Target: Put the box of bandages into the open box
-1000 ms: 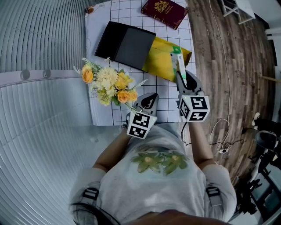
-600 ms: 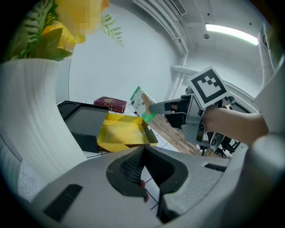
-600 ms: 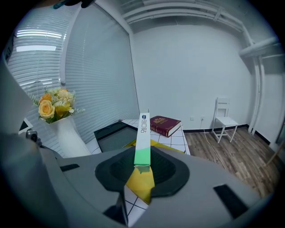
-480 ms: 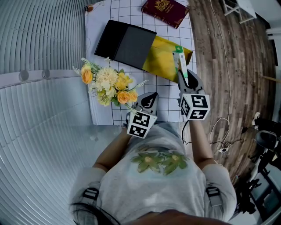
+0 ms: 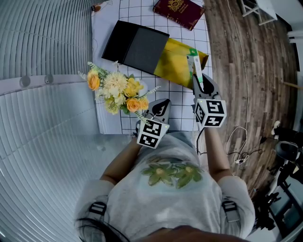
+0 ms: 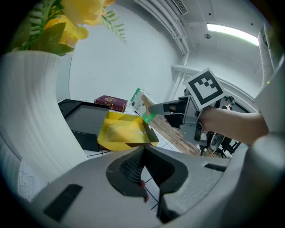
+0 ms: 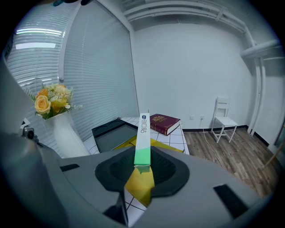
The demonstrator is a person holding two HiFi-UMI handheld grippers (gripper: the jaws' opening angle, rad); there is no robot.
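Right gripper (image 5: 198,81): jaws clamped on the green end of the box of bandages (image 5: 193,65). The box is held edge-on in the air, over the right side of the yellow open box (image 5: 176,64), near the right edge of the table (image 5: 110,120); not yet inside.

Left gripper (image 5: 161,106): at the table's near edge, jaws pressed together on nothing (just beside the vase of flowers (image 5: 118,92)).

Black tray (image 5: 135,45) lies against the open box's left side. Red book (image 5: 177,10) at the far edge.
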